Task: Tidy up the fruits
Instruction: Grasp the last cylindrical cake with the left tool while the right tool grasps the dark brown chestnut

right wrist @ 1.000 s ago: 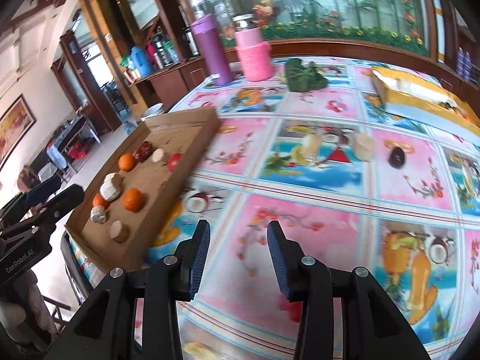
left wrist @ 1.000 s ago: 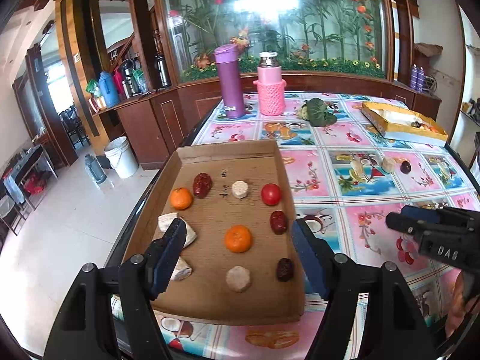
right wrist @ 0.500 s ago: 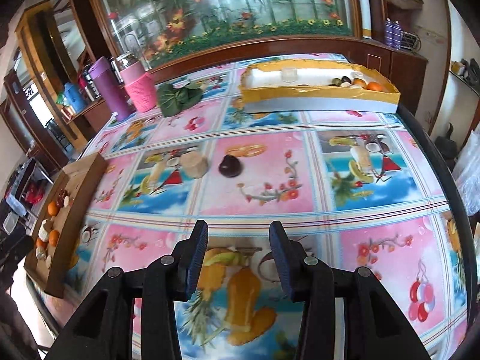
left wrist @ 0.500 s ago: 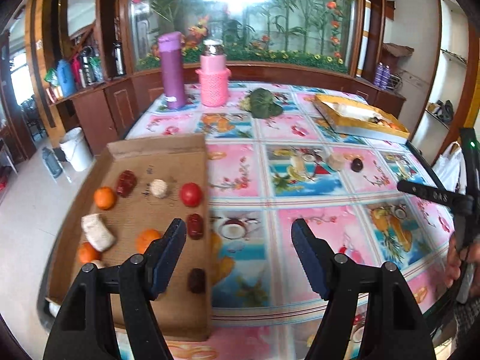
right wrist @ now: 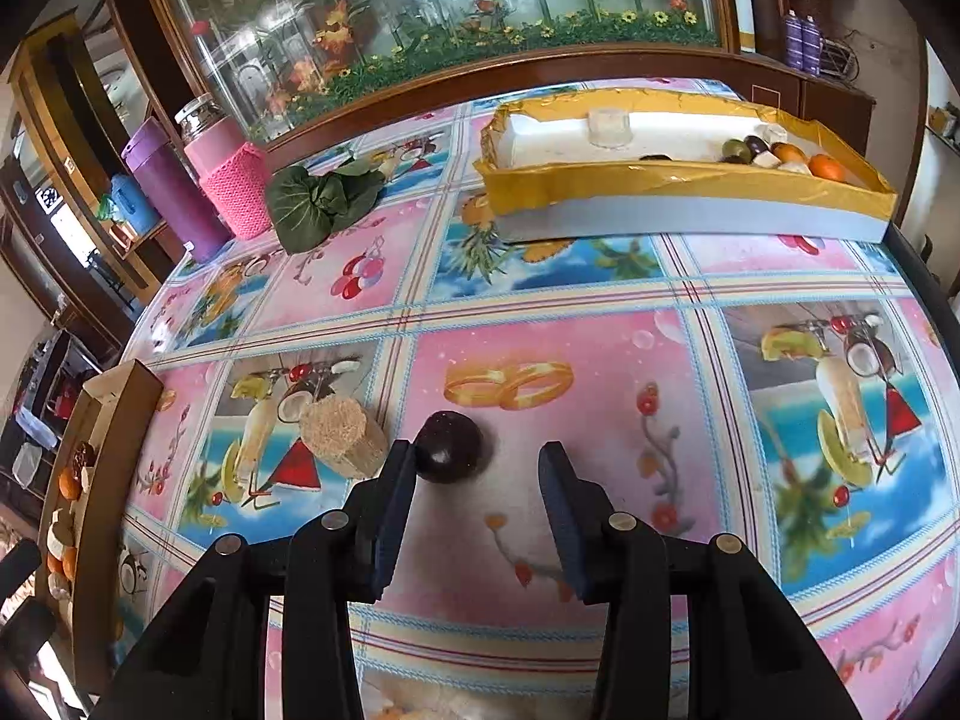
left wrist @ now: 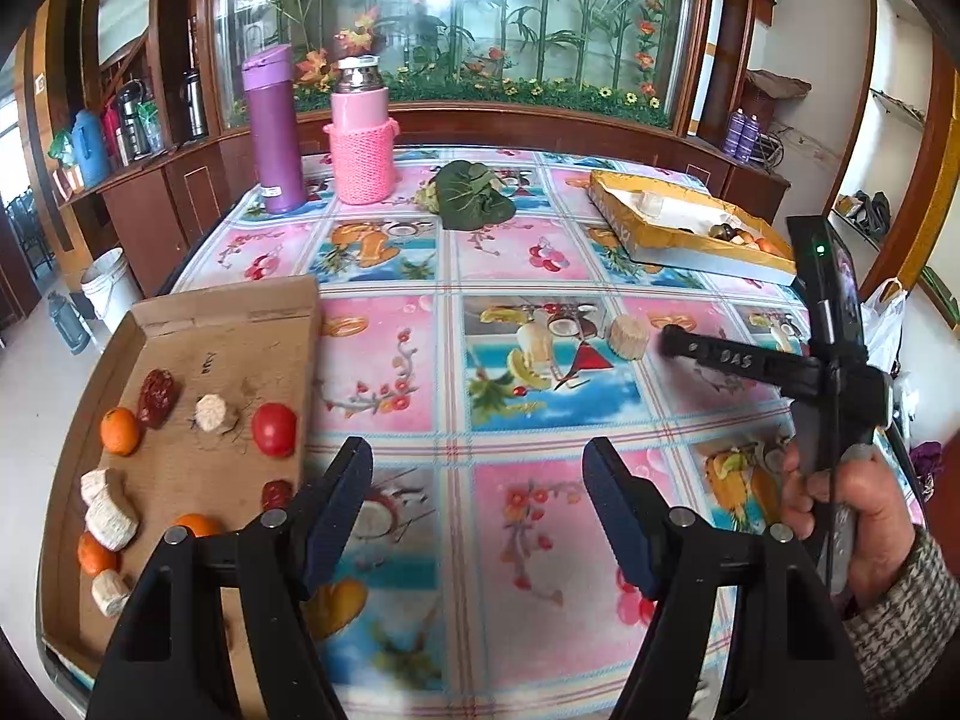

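Nearest, low in the right wrist frame, the right tool [right wrist: 477, 465] is spread open, a dark round fruit [right wrist: 449, 446] touching its left finger, a tan cylinder [right wrist: 342, 435] beside. Low in its own frame, the left tool [left wrist: 477, 480] gapes empty over the table [left wrist: 390, 360]. Farther, upper right, sits the yellow-rimmed box [right wrist: 678, 186].

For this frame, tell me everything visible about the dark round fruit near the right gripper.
The dark fruit is small, roundish and purplish black, with a slightly rough skin and a pale glint on its near side. It sits loose on the tablecloth, on a pink panel, right of the tan cylinder and apart from it. The open right gripper is just short of it; the left fingertip looks close to or touching its edge. It is not grasped.
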The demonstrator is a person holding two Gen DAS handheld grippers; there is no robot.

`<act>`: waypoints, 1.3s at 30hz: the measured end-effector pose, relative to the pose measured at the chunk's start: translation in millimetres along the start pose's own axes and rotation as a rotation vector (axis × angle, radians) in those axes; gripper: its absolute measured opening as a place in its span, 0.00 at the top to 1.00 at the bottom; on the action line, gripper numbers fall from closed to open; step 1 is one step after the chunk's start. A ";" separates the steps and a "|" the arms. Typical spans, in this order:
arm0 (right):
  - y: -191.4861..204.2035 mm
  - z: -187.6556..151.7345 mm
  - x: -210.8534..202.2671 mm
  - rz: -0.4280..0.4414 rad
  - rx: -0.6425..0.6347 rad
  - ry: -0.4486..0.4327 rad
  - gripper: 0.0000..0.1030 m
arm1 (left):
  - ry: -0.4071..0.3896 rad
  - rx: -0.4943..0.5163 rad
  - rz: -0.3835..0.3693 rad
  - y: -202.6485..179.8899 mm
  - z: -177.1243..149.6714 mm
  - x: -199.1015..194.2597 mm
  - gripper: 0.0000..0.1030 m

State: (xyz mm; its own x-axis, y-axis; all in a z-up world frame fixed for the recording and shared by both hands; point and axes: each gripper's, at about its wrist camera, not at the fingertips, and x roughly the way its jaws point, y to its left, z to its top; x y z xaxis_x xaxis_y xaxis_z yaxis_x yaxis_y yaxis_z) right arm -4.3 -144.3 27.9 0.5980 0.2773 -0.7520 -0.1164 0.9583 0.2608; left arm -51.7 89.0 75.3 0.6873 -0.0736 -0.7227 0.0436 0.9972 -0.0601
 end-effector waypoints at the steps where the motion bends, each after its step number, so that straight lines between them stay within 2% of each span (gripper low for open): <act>1: 5.0 0.1 2.0 -0.001 -0.021 0.001 0.56 | 0.001 0.002 -0.010 -3.0 3.4 4.5 0.30; 2: 7.8 -0.1 2.9 -0.001 -0.038 -0.001 0.57 | 0.004 0.003 -0.021 -6.2 6.6 9.6 0.30; 4: 14.3 -3.0 4.3 -0.006 -0.076 -0.008 0.70 | 0.016 0.007 -0.035 -14.0 13.4 22.7 0.30; 6: 13.0 -3.7 3.8 -0.007 -0.082 -0.014 0.75 | 0.030 0.008 -0.048 -21.8 19.3 36.3 0.30; 9: 0.3 -2.4 0.4 0.034 -0.033 -0.017 0.76 | 0.048 0.011 -0.063 -34.7 26.5 54.0 0.30; 16: -26.4 3.4 -17.4 0.025 0.049 -0.063 0.76 | 0.084 0.061 -0.111 -72.7 44.8 110.0 0.31; 22: -30.4 8.0 -22.7 0.019 0.059 -0.085 0.76 | 0.124 0.080 -0.136 -92.3 52.4 147.3 0.31; 24: -30.9 8.9 -22.2 0.021 0.061 -0.084 0.76 | 0.108 0.095 -0.140 -97.1 51.3 147.9 0.35; 26: -30.9 9.3 -21.7 0.022 0.060 -0.083 0.76 | 0.103 0.116 -0.138 -101.8 49.6 149.0 0.62; 28: -29.8 9.5 -21.1 0.023 0.056 -0.082 0.75 | 0.086 0.135 -0.117 -103.1 49.0 148.4 0.70; 33: -27.1 8.2 -18.8 0.021 0.046 -0.075 0.75 | 0.060 0.102 -0.135 -91.6 51.7 128.4 0.70; 39: -23.5 5.1 -19.5 0.015 0.035 -0.079 0.76 | -0.013 0.038 -0.145 -46.8 47.1 61.3 0.70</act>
State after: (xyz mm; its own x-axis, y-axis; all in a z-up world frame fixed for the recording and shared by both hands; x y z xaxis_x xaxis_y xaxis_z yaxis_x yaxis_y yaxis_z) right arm -9.1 -172.6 39.6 0.6574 0.2836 -0.6981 -0.0983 0.9508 0.2937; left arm 22.6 38.3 66.2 0.6811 -0.2174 -0.6991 0.1710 0.9757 -0.1368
